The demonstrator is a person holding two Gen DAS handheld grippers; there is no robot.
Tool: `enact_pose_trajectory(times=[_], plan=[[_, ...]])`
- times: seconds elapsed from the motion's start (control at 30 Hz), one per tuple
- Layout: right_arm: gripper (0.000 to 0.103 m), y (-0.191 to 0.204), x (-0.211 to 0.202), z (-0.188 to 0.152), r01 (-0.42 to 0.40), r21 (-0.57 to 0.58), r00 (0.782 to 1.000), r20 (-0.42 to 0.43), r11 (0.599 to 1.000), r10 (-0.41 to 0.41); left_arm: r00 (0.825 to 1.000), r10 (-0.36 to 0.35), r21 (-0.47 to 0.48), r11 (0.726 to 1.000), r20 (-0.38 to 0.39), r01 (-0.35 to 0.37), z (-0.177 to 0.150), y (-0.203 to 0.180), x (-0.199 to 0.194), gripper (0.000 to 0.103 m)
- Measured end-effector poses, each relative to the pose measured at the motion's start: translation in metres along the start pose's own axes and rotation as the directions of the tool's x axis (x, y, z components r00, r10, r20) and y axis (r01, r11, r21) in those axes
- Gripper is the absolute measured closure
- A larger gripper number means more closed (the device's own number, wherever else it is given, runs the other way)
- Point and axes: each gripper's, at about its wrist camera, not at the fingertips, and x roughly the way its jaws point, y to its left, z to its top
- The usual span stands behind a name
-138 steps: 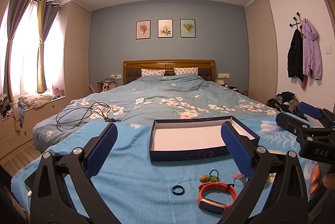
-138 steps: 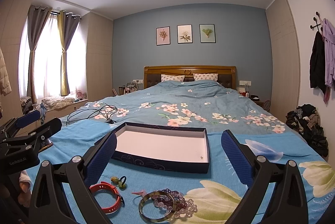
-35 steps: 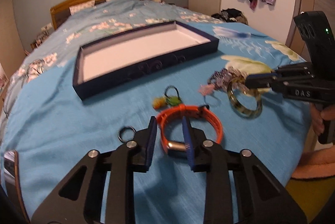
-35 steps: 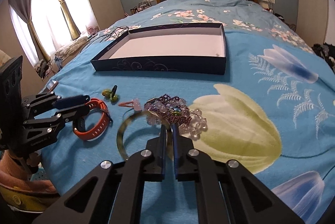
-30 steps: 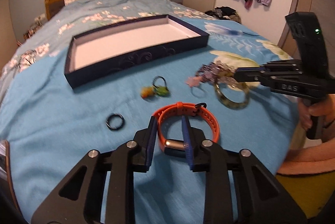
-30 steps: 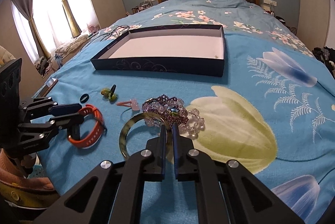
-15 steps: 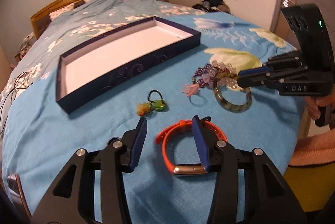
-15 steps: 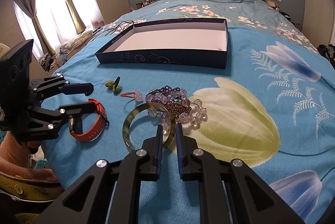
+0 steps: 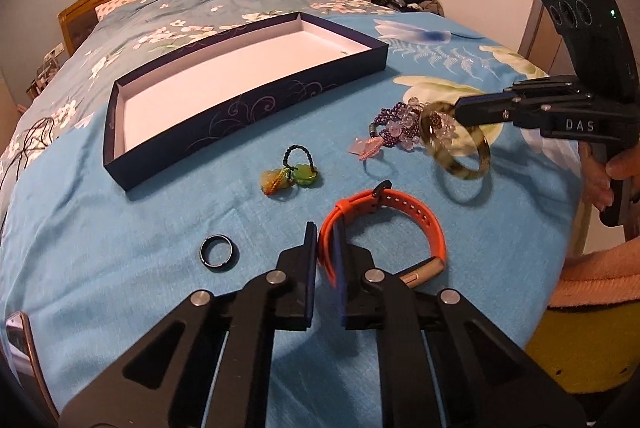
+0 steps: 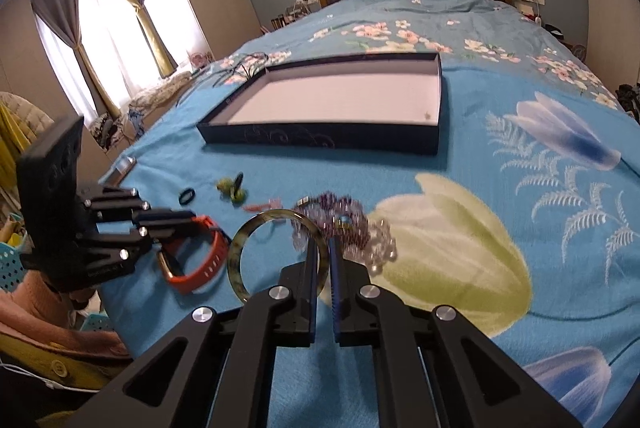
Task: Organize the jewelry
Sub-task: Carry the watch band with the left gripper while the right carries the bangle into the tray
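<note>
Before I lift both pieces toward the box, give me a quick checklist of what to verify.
1. Left tool shut on the orange band: ok.
2. Right tool shut on the green bangle: ok.
3. Bangle free of the bead bracelets: cannot tell, they overlap.
4. Box open with room inside: ok.
5. Black ring and green charm apart from both grips: ok.

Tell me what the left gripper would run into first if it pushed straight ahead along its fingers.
The left gripper, shut on the orange wristband, points toward the green-and-yellow charm. It would probably meet that first, with the navy box behind; depth is uncertain.
</note>
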Motion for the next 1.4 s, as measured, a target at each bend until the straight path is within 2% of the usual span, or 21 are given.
enact_pose_trajectory(times=[0.13, 0.4, 0.6, 0.83, 1.07, 1.4], plan=[[0.099, -0.001, -0.004, 0.014, -0.006, -0.005, 0.999, 0.032, 1.000, 0.006, 1.000, -0.019, -0.037, 0.999, 0.024, 0.020, 0.002, 0.005, -0.007, 0.095], [0.099, -0.008, 0.002, 0.057, 0.013, -0.039, 0.996, 0.085, 0.999, -0.010, 0.994, 0.001, -0.110, 0.994, 0.114, 0.012, 0.031, 0.031, -0.029, 0.095], [0.099, -0.019, 0.025, 0.101, 0.056, -0.056, 0.993, 0.104, 0.997, -0.050, 0.982, 0.094, -0.147, 0.987, 0.164, -0.070, 0.070, 0.062, -0.034, 0.095], [0.099, -0.039, 0.078, 0.148, 0.098, -0.023, 0.992, 0.078, 0.995, -0.096, 0.975, 0.166, -0.203, 0.970, 0.147, -0.135, 0.116, 0.107, -0.008, 0.095], [0.099, -0.046, 0.125, 0.177, 0.114, -0.004, 0.993, 0.022, 0.993, -0.114, 0.979, 0.180, -0.229, 0.961, 0.096, -0.154, 0.155, 0.143, 0.039, 0.095], [0.099, -0.058, 0.167, 0.198, 0.162, 0.033, 0.986, -0.051, 0.986, -0.160, 0.984, 0.180, -0.275, 0.946, -0.001, -0.173, 0.182, 0.183, 0.107, 0.094]])
